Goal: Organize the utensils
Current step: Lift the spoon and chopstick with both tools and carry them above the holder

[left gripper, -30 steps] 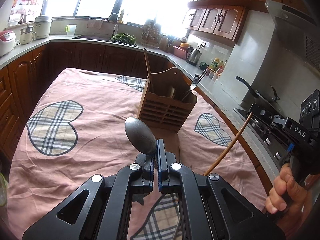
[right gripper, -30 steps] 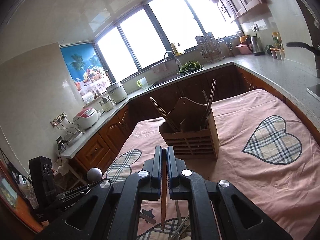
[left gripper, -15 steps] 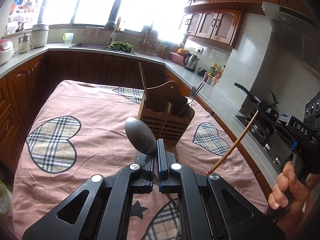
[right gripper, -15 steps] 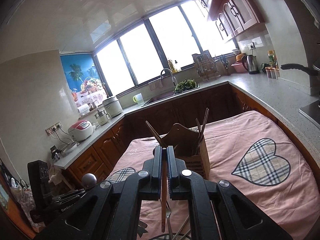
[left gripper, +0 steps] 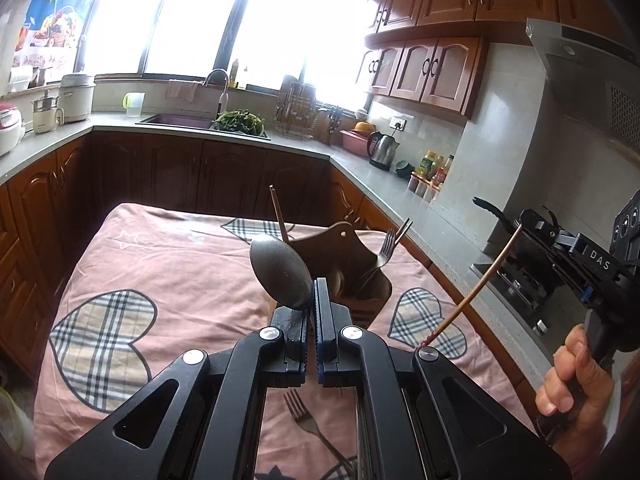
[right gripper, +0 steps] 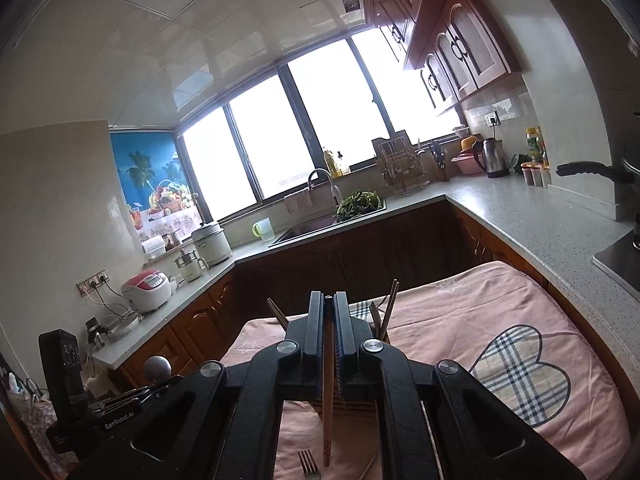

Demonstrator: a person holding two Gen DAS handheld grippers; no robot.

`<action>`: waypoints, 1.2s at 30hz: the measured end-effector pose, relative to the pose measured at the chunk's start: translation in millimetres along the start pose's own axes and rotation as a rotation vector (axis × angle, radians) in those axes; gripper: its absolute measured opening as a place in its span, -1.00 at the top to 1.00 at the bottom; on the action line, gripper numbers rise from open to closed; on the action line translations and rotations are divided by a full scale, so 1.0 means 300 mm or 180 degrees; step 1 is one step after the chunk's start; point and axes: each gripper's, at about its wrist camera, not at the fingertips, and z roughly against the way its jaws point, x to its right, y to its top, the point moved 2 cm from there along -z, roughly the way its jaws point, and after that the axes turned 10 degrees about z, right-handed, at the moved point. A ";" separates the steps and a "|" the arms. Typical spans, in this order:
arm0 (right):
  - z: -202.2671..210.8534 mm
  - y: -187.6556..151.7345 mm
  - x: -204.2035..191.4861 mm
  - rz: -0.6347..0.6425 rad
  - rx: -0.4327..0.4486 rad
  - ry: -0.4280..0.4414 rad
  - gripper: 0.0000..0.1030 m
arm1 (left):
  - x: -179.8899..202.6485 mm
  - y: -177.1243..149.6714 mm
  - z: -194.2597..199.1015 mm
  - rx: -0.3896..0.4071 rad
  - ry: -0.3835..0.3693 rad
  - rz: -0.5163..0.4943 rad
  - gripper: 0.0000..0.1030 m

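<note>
Right tool (left gripper: 520,226) marked "DAS"

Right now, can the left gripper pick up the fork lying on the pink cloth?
Probably not yet. The left gripper is shut on a spoon, so its jaws are full. The fork lies uncovered on the cloth just below, so the way looks free once the spoon goes.

A home kitchen: wooden cabinets (left gripper: 424,68) are lining the walls, a sink (left gripper: 176,121) and kettle (left gripper: 385,150) sitting on the far worktop (left gripper: 304,146).

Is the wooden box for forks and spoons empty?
No. The wooden box already holds a fork and a chopstick sticking up.
</note>
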 end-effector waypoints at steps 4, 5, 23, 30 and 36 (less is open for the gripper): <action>-0.036 0.044 0.020 0.0051 0.0144 -0.0092 0.92 | 0.017 0.049 -0.049 0.0083 0.0018 -0.0038 0.97; -0.049 0.054 0.028 0.0046 0.0170 -0.0101 0.92 | 0.020 0.064 -0.063 0.0099 0.0017 -0.0044 0.97; -0.235 0.123 0.069 0.0235 0.0404 -0.0329 0.92 | 0.017 0.210 -0.307 0.0268 0.0120 -0.0027 0.97; -0.317 0.051 0.091 0.0174 0.0255 -0.0345 0.92 | -0.006 0.176 -0.422 0.0151 0.0251 -0.0012 0.97; -0.365 0.003 0.111 0.0133 0.0128 -0.0363 0.92 | -0.016 0.134 -0.495 0.0019 0.0355 -0.0073 0.97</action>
